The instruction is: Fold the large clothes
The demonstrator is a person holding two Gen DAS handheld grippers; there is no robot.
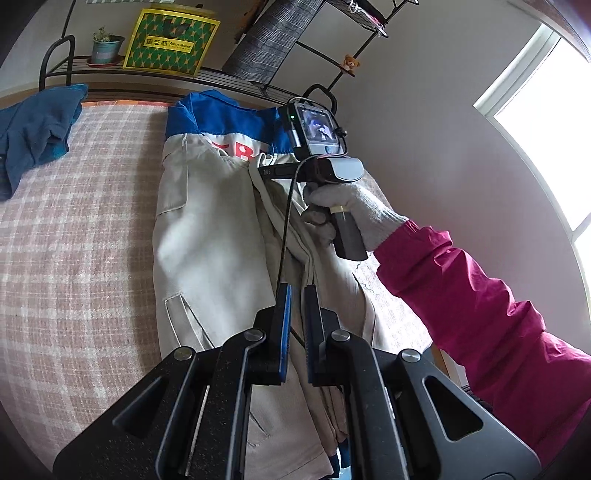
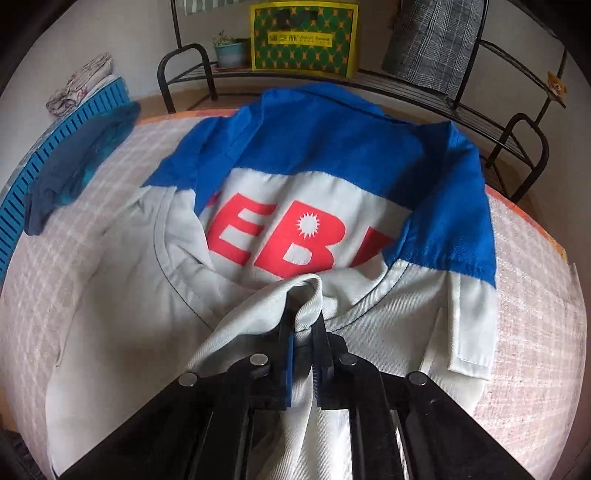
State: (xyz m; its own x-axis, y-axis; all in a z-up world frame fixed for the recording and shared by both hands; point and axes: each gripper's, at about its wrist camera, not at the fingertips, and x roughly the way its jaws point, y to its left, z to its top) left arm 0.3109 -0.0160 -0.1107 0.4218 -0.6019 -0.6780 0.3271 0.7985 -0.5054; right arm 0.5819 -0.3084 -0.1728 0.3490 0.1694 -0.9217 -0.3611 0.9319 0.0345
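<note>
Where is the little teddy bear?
In the left wrist view the teddy bear sits up high on the black metal rack, right of the grey checked cloth, above the blue and grey jacket on the bed.

Left wrist view: sits just behind the left gripper [image 1: 297, 291], angled down and forward along the right-hand edge of the bed [image 1: 74, 221], looking toward the head edge, the metal shelf rack [image 1: 221, 75] and a window [image 1: 546, 129] at right; also takes in the right gripper [image 1: 266, 173] from behind and the gloved hand [image 1: 351, 214] holding it.

Right wrist view: mounted behind the right gripper [image 2: 304, 314], tipped steeply down, very near the grey-and-blue jacket [image 2: 314, 177], facing the same head edge.

Shared by both: jacket [image 1: 207, 221], dark blue garment [image 1: 33, 136] [image 2: 74, 173] toward the far left corner, yellow-green box [image 1: 171, 40] [image 2: 304, 35], potted plant [image 1: 105, 46] [image 2: 229, 50].
</note>
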